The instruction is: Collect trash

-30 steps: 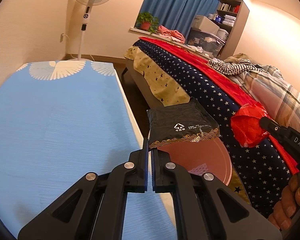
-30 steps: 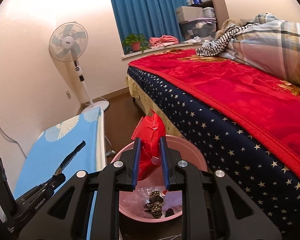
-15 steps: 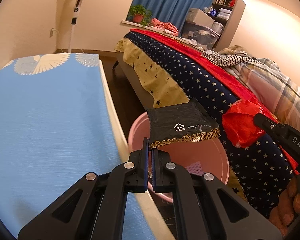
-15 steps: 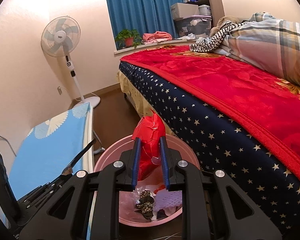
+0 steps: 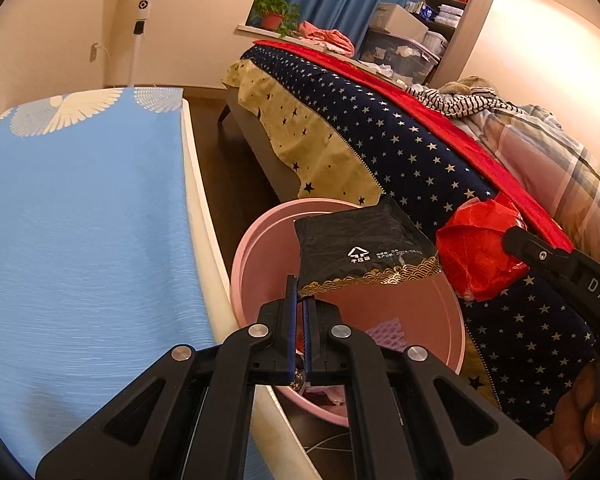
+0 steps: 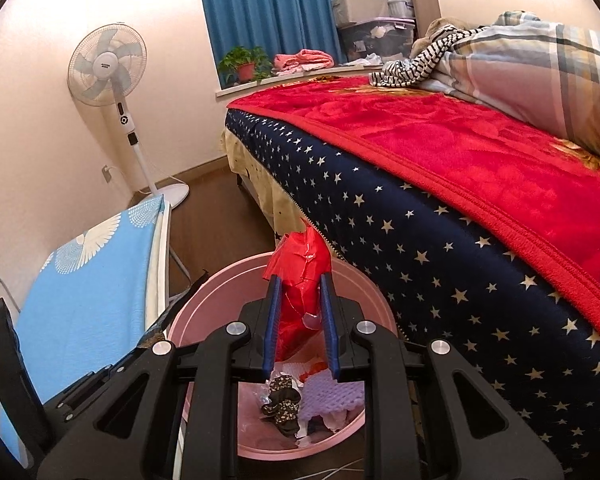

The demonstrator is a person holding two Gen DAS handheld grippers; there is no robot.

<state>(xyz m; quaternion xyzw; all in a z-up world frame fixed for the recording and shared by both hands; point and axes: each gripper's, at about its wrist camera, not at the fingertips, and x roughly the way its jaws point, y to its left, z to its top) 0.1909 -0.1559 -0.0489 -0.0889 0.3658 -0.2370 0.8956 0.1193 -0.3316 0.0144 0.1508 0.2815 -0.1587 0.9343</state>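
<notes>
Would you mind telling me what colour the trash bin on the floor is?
The trash bin is pink; the right wrist view shows it best.

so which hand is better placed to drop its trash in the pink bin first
Right, probably. The right gripper holds the red wrapper directly above the pink bin, over the trash inside. The left gripper pinches the black packet nearer the bin's rim beside the blue board.
</notes>
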